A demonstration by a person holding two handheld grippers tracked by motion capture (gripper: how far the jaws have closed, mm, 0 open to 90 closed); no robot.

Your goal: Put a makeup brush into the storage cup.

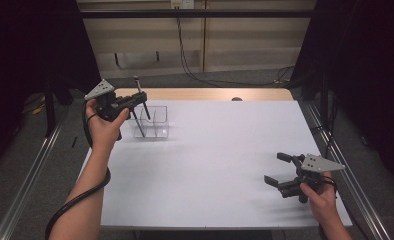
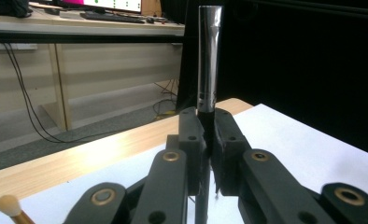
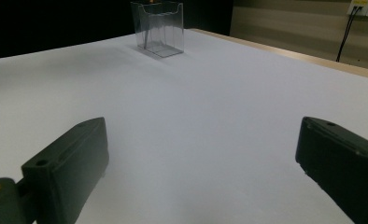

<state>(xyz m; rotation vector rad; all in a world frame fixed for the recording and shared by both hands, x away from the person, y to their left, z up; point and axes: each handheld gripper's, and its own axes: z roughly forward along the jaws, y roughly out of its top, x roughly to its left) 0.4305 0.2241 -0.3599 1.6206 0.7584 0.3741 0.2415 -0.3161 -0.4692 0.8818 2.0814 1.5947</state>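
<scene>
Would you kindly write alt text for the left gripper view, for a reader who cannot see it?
The left gripper is shut on a dark, shiny rod, which stands upright between its black jaws. Below lie the white table and its wooden edge; a pale, rounded brush tip shows at the bottom left.

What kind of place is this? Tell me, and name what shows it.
Probably a lab recording station: a white table framed by black curtains, hand-held grippers trailing cables, and a desk with a monitor behind.
</scene>
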